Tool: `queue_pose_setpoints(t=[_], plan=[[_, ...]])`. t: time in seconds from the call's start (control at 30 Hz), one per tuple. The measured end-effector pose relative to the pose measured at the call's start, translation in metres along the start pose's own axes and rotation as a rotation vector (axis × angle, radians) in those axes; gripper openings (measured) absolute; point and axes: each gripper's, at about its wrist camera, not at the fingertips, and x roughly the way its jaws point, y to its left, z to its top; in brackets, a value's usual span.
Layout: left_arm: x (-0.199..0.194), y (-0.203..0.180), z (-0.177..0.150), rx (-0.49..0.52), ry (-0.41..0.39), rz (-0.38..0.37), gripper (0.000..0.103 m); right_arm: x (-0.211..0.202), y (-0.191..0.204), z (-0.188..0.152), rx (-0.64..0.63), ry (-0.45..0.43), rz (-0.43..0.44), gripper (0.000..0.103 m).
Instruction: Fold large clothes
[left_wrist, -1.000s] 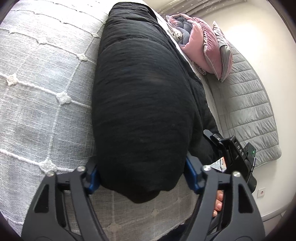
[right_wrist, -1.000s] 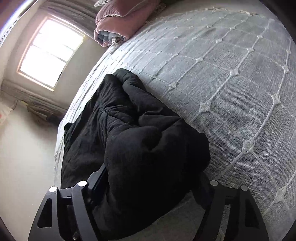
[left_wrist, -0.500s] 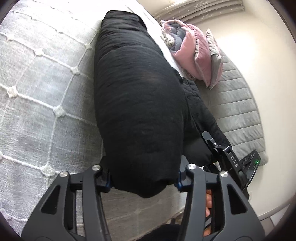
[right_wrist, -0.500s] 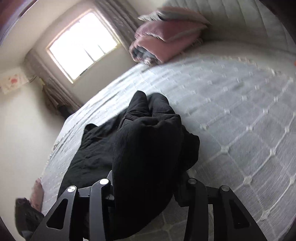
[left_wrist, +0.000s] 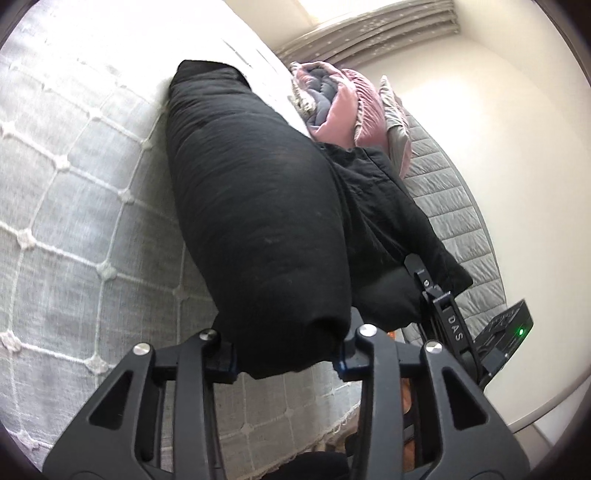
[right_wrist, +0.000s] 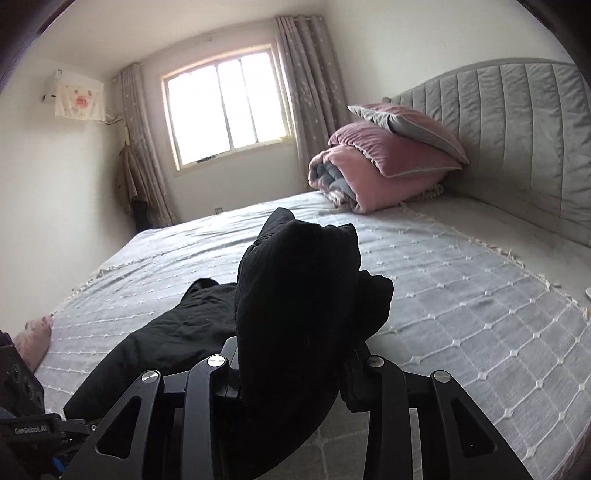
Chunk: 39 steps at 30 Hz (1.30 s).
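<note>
Holding one black garment (left_wrist: 258, 229): left gripper (left_wrist: 286, 352) and right gripper (right_wrist: 295, 363) each closed on an end; its length runs ahead across the bed (right_wrist: 461, 295), near the front edge.

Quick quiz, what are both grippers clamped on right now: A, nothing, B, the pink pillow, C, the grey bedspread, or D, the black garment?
D: the left gripper and the right gripper each pinch a bunch of the black garment.

We see pink pillows (right_wrist: 388, 162) stacked by the grey headboard (right_wrist: 517, 129). A curtained window (right_wrist: 229, 103) faces us beyond the bed's (right_wrist: 480, 302) far edge.
</note>
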Motion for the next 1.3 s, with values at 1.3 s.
queue_pose_setpoints(t=[1.3], plan=[[0.386, -0.224, -0.052, 0.485, 0.410, -0.042, 0.031, 0.131, -0.436, 0.102, 0.364, 0.245, -0.280, 0.039]])
